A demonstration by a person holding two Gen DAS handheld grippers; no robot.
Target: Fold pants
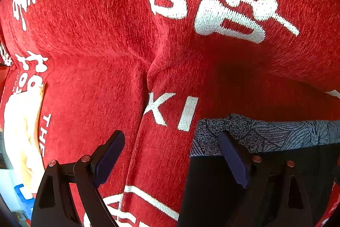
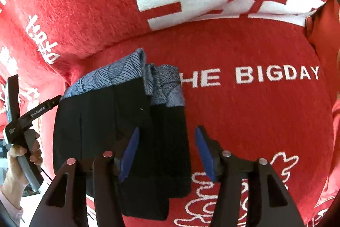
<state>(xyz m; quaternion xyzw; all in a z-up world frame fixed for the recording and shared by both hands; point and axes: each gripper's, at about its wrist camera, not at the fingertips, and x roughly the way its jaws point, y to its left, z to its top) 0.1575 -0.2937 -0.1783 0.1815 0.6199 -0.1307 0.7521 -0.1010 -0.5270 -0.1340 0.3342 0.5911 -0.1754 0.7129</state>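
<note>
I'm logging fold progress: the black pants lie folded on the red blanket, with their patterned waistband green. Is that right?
Not quite. The waistband is blue-grey with a leaf-line pattern, not green; the right wrist view shows it. The rest holds: the black pants lie folded on the red blanket.

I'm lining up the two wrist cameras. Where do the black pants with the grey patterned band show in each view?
Left wrist: pants at lower right, patterned band on top, beside the right finger of the left gripper.
Right wrist: pants left of centre, folded, band at the top, under the right gripper.
Shared landmark: the red blanket with white lettering underneath.
</note>
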